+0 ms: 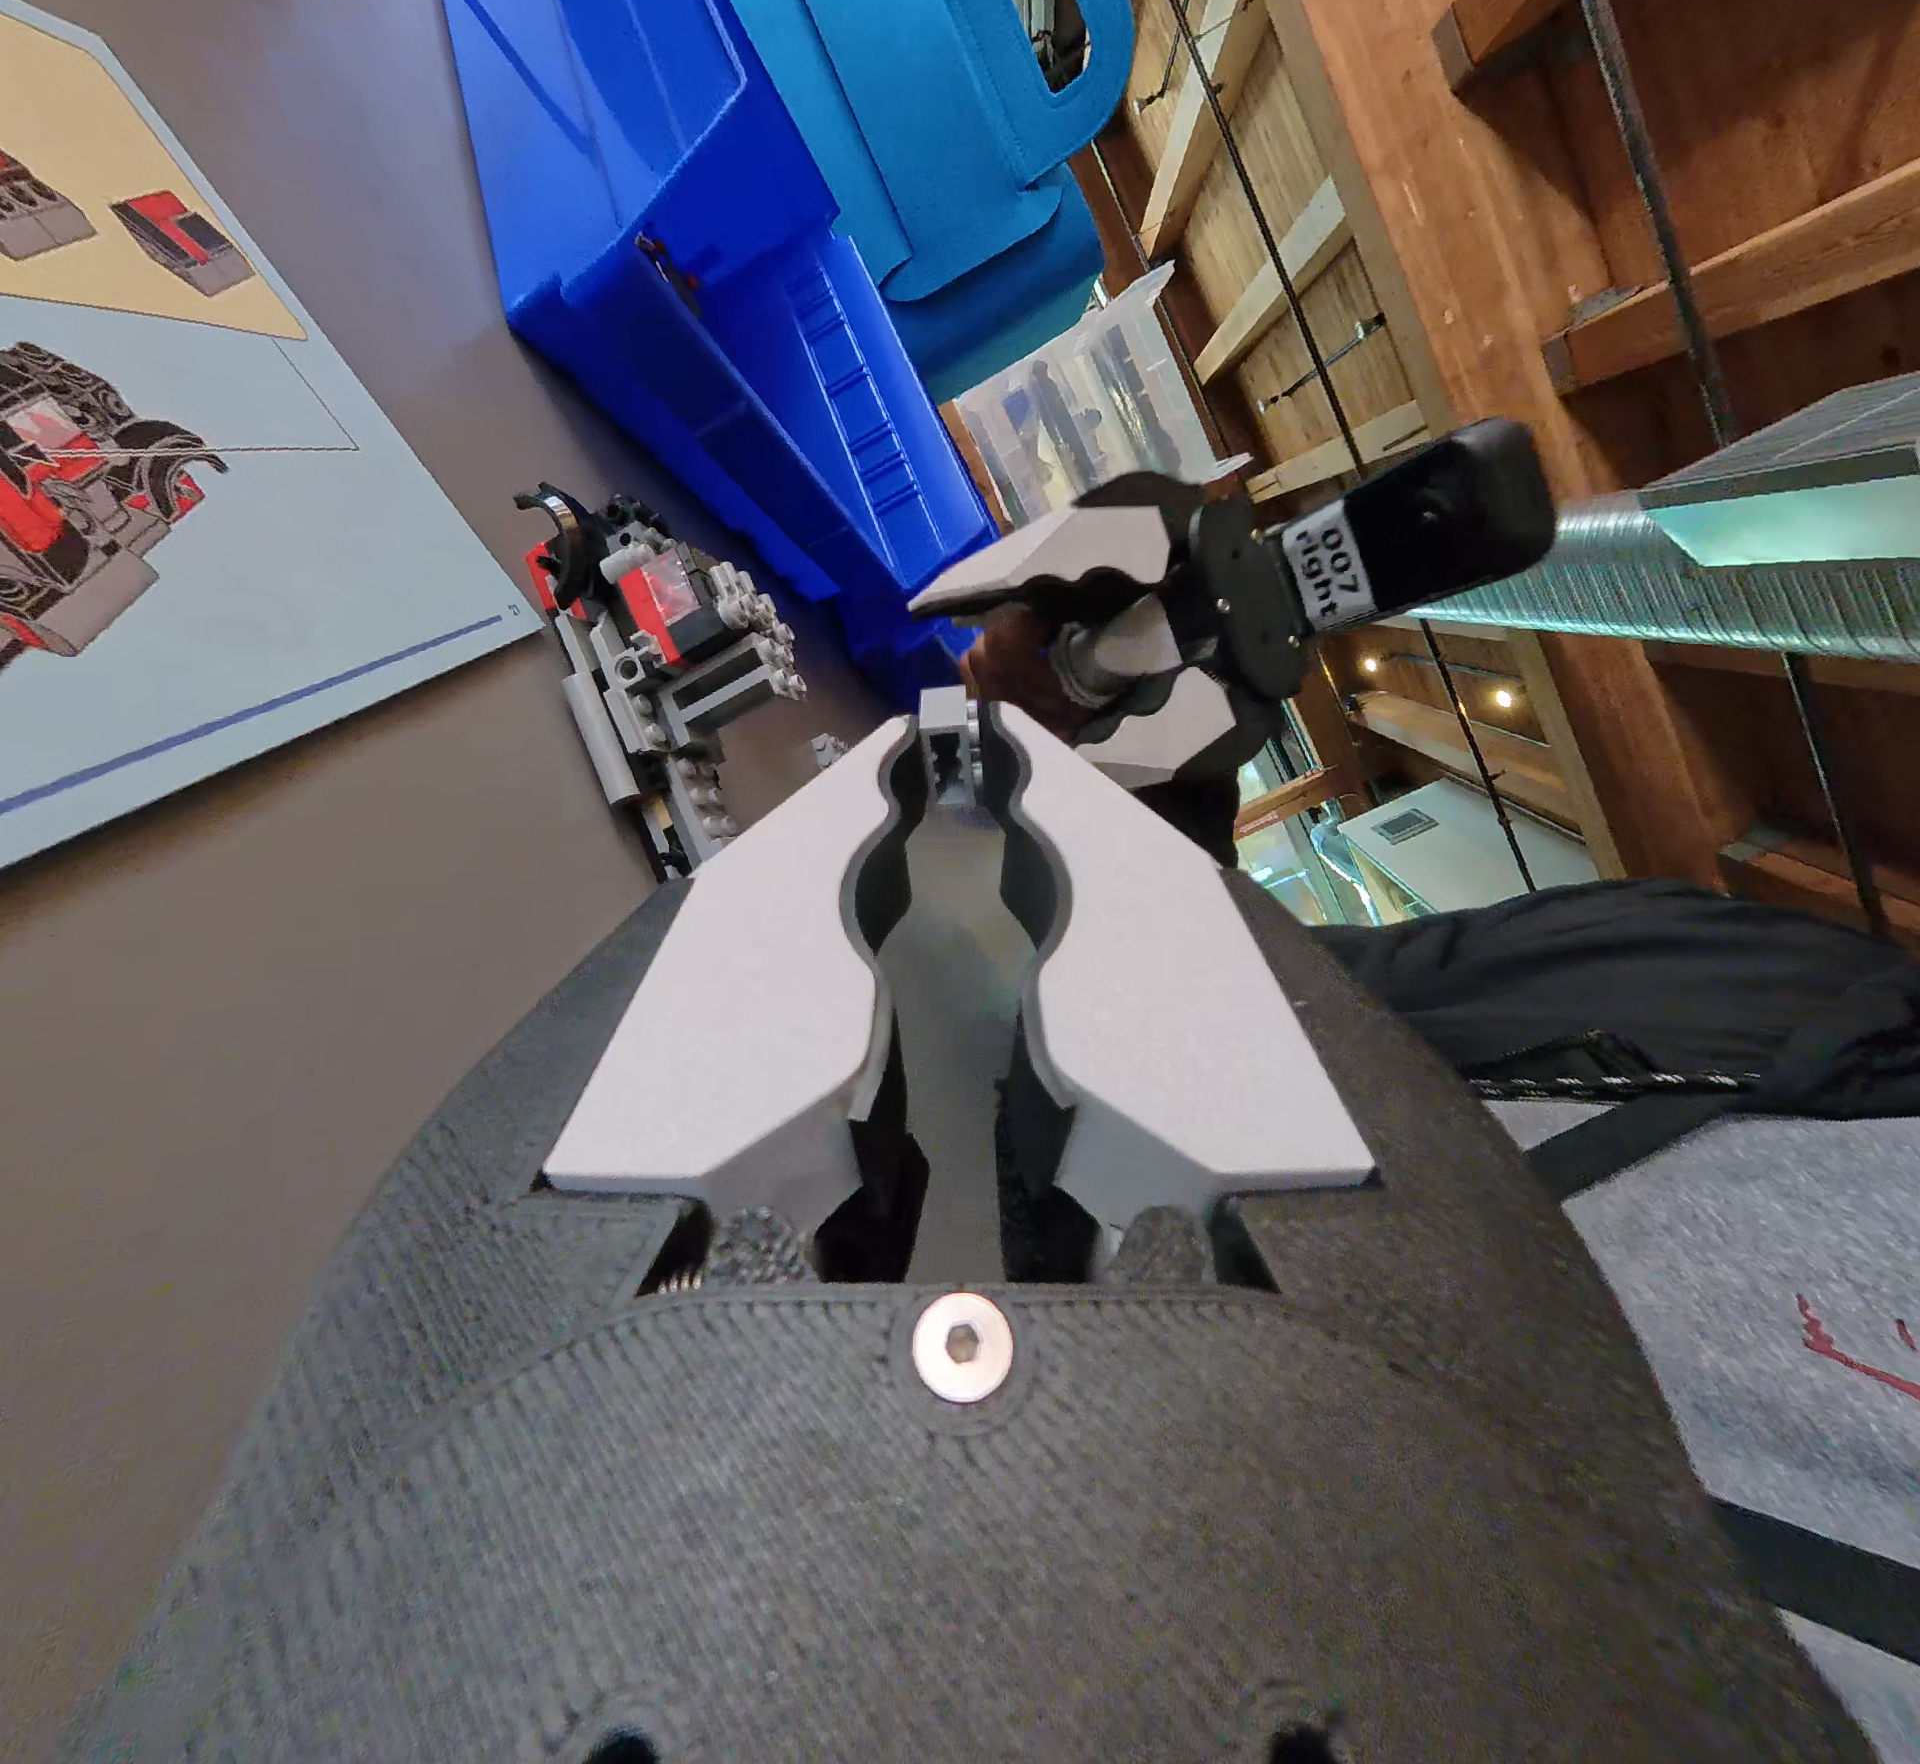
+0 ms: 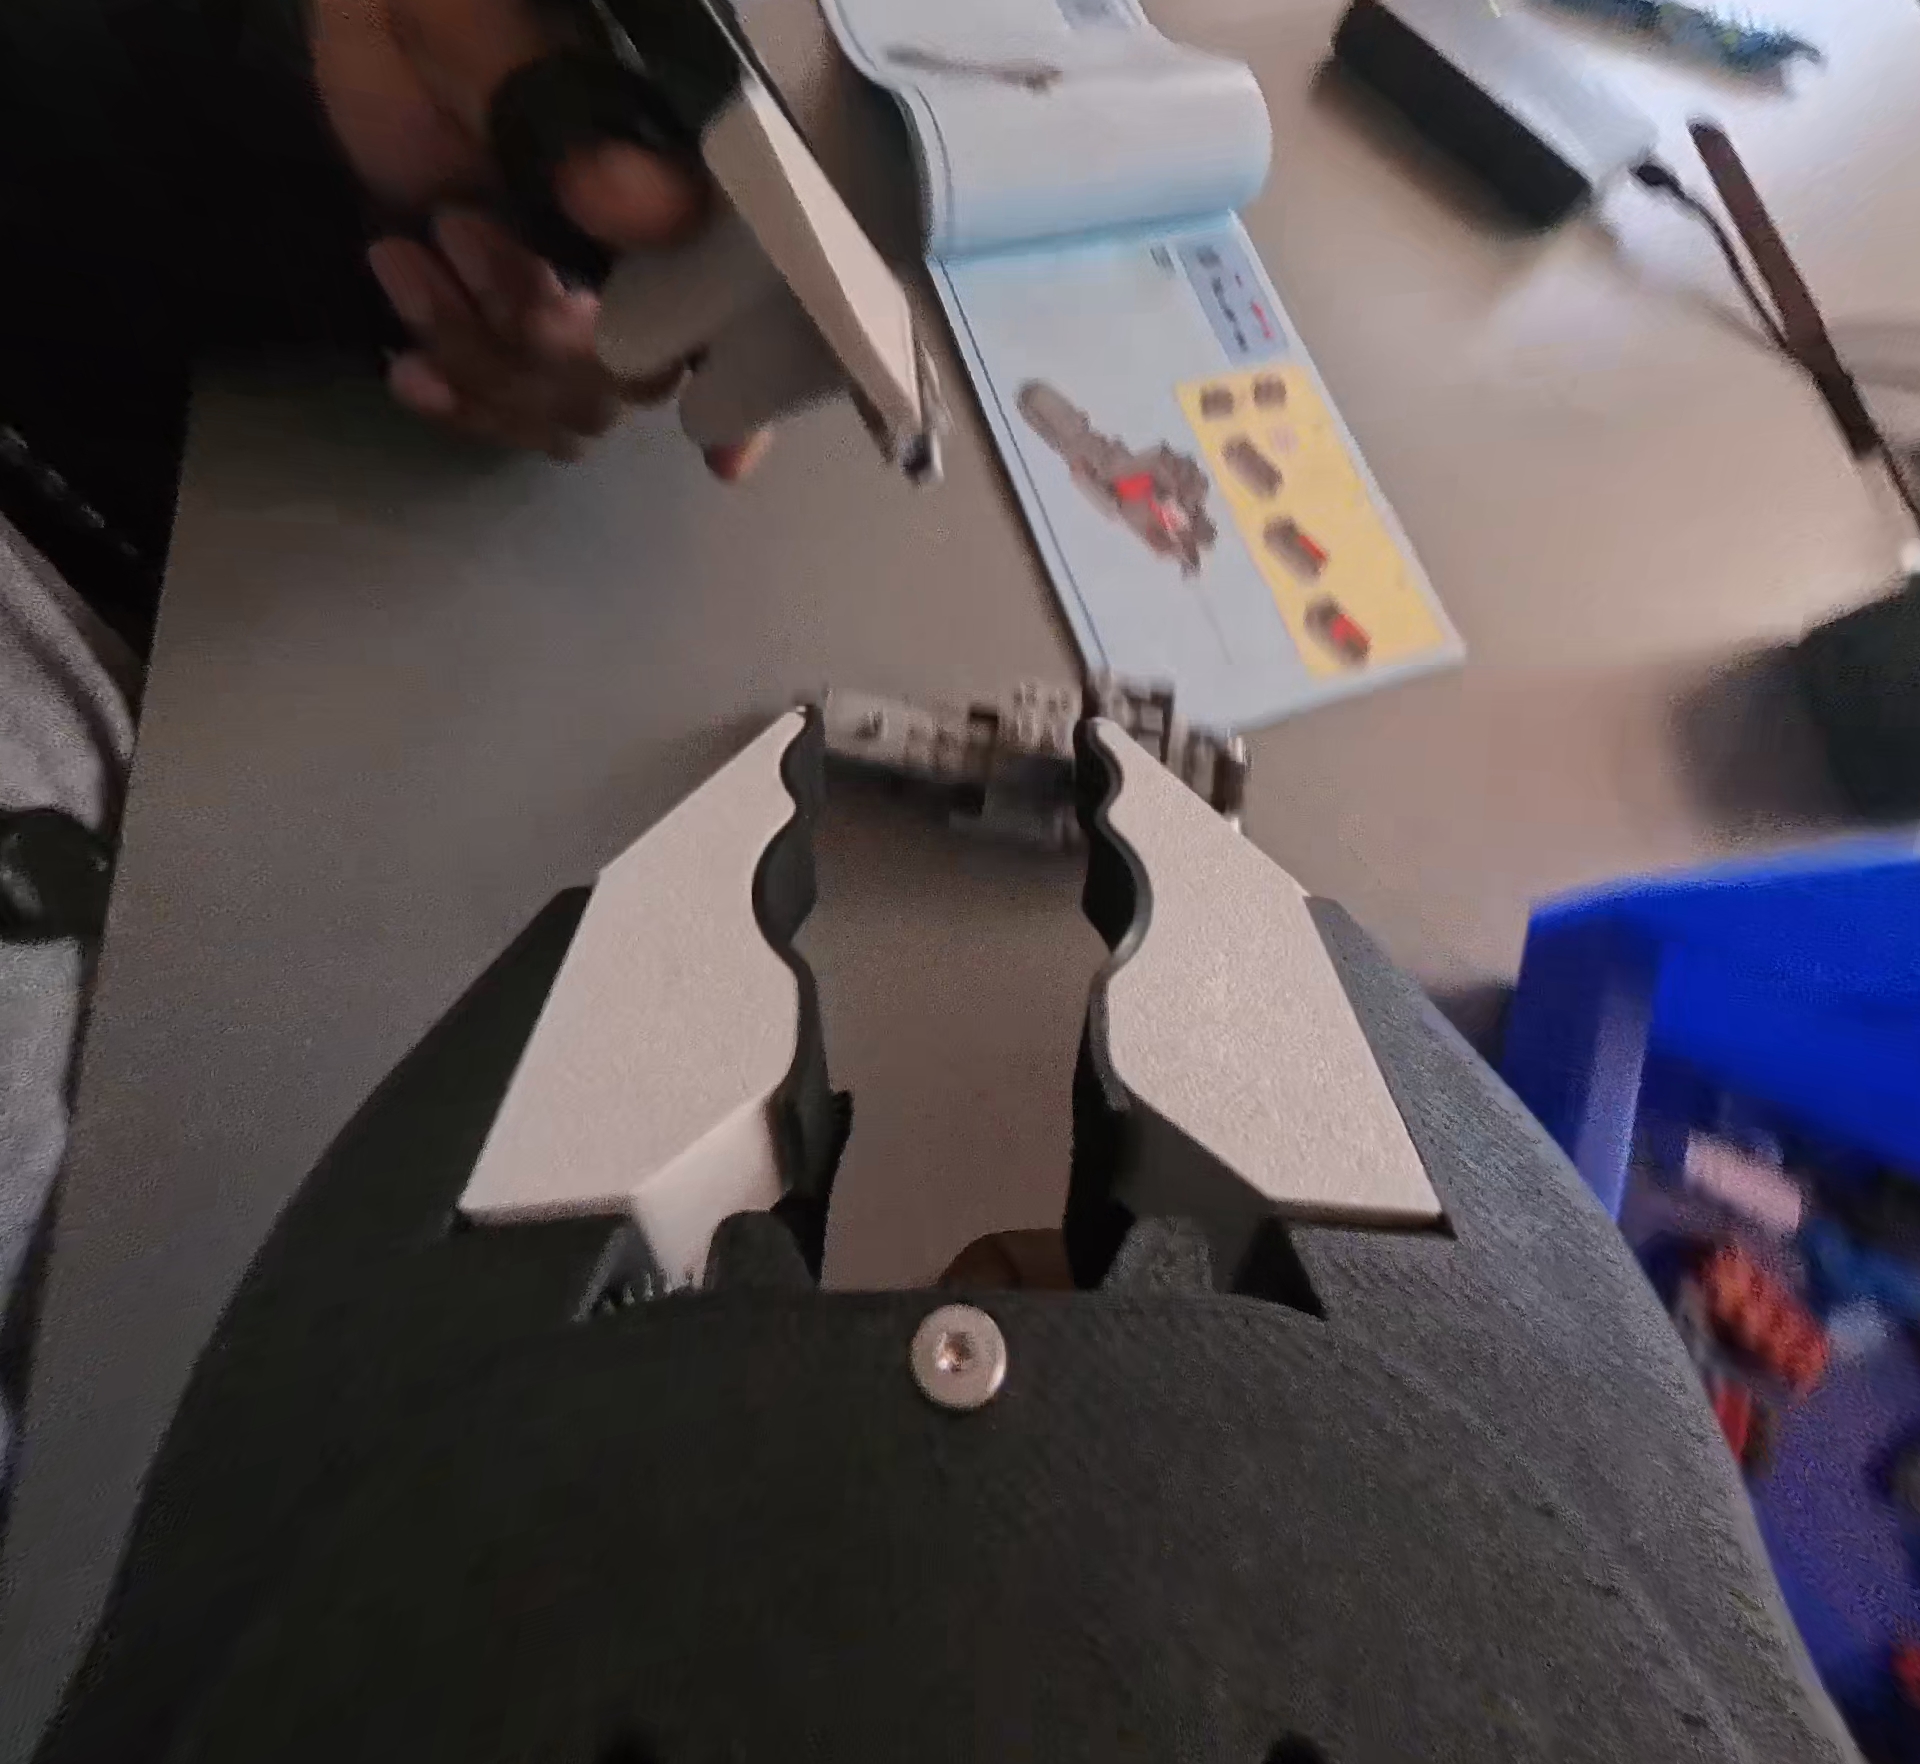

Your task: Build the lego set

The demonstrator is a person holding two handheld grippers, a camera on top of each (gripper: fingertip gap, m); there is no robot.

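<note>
Left claw (image 1: pixel 948 743) pinches a small grey brick (image 1: pixel 943 712); right claw (image 2: pixel 945 738) is wide, empty. Half-built model (image 1: pixel 675 665) lies on desk (image 1: pixel 312 935) beside booklet (image 1: pixel 208 519). Light, snap-fragile: grip its solid grey base.

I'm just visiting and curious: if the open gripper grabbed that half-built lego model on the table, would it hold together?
Probably not as one piece. The half-built lego model is long and thin, made of many small parts, so it may flex or snap apart if lifted by one end. It lies flat on the table, so rolling seems unlikely. The right gripper, open, would likely do better gripping its middle.
</note>
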